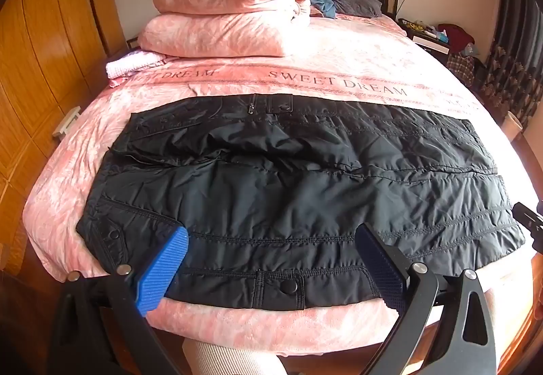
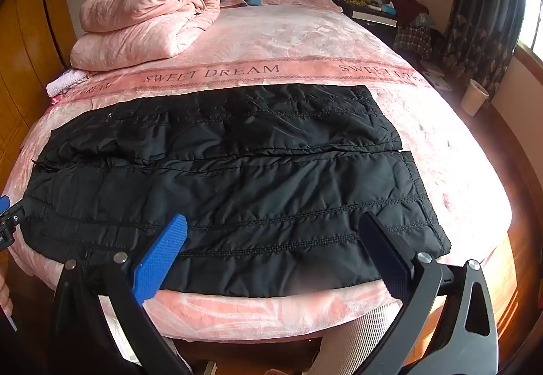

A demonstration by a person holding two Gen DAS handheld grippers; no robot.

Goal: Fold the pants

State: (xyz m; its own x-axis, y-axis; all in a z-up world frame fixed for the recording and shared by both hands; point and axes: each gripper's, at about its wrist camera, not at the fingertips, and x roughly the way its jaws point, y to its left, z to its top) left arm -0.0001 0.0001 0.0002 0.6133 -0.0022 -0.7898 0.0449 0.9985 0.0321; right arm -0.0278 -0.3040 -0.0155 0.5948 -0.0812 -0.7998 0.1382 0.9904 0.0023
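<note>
Black quilted pants [image 1: 288,185] lie flat across the near end of the pink bed, waist to the left, leg ends to the right, the two legs side by side. They also show in the right wrist view [image 2: 230,178]. My left gripper [image 1: 273,239] is open and empty, hovering over the near edge of the pants by the waist and a snap pocket. My right gripper [image 2: 271,229] is open and empty, over the near leg close to its hem. Each gripper's edge shows in the other's view.
A pink bedspread [image 1: 305,69] with "SWEET DREAM" lettering covers the bed. A folded pink quilt [image 1: 230,12] sits at the far left, pillows and clothes by the headboard. A wooden wardrobe [image 1: 40,52] stands left, a cluttered nightstand [image 2: 376,12] and curtains right.
</note>
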